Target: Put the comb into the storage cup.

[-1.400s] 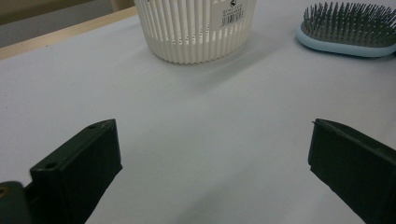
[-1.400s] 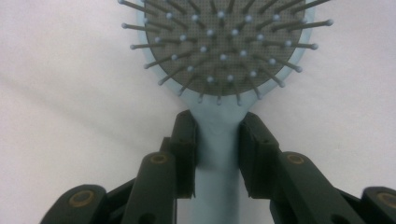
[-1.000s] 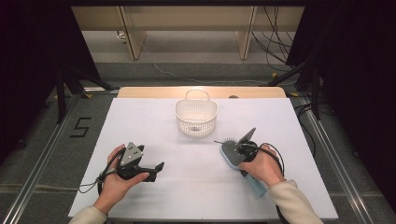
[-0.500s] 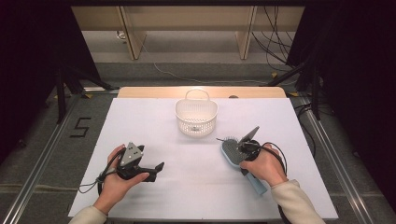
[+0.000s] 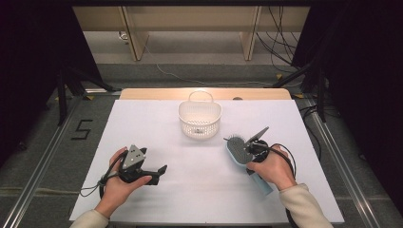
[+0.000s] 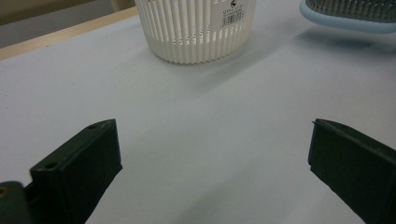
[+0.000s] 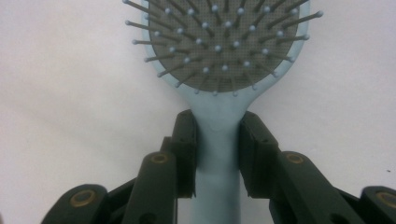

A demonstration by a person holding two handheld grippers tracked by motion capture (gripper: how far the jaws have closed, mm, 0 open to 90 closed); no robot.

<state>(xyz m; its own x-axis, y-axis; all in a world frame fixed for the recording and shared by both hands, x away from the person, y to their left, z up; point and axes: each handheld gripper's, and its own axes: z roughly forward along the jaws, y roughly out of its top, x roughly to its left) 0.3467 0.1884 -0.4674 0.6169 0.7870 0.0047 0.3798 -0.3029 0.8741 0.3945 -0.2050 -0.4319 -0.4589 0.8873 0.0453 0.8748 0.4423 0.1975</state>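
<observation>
— On the right, near me, my right gripper is clamped on the brush: both jaws press the neck just below the head, bristles up.

— Why the neck and not the head?

— It's the narrow part, so the jaws can close around it, and the head stays clear in front. The handle runs back under my right hand, so the brush lies along the gripper.

— And where does that leave it relative to the basket?

— Near it, just right of it and a little nearer to me, apart from its rim. I judge the basket is where the brush goes; a short carry far and left would bring the head over it.

— Your left?

— My left gripper rests low over the mat, jaws wide apart with nothing between them, pointed toward the basket. I think it's parked clear of the carry.
</observation>
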